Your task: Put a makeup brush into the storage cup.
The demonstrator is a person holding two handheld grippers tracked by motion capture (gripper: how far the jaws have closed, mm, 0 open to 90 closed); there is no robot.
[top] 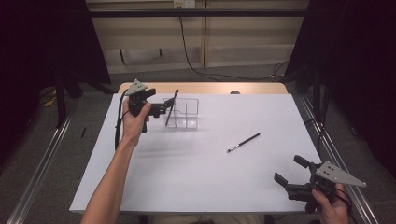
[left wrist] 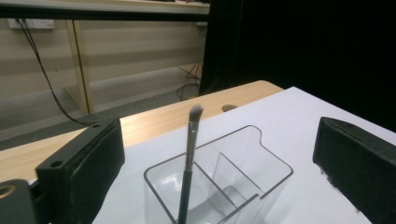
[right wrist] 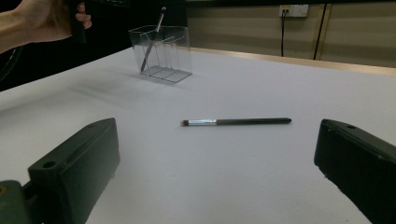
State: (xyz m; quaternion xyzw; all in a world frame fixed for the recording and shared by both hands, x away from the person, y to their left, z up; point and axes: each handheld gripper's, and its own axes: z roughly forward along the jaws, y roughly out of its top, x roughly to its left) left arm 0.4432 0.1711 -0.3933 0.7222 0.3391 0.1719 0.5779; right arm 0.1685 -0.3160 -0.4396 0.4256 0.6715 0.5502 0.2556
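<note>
brush (left wrist: 189, 154) upright in clear organizer (left wrist: 243, 161), left claw (top: 161, 110) spread; right claw (top: 290, 171) spread, white table (top: 210, 172), dim room

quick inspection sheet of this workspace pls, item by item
surface: white table top on a wooden table, flat and bare in front
job's things: one black-handled makeup brush leans bristles up in the end compartment of the clear plastic divided holder; a second black brush with a silver ferrule lies flat mid-table
clutter: nothing seen
grippers: left gripper open beside the holder, the leaning brush free between its jaws; right gripper open at the near right corner, holding nothing
cables: black cable trails from the left gripper; another hangs on the back wall
surroundings: dark curtains, grey floor
</note>
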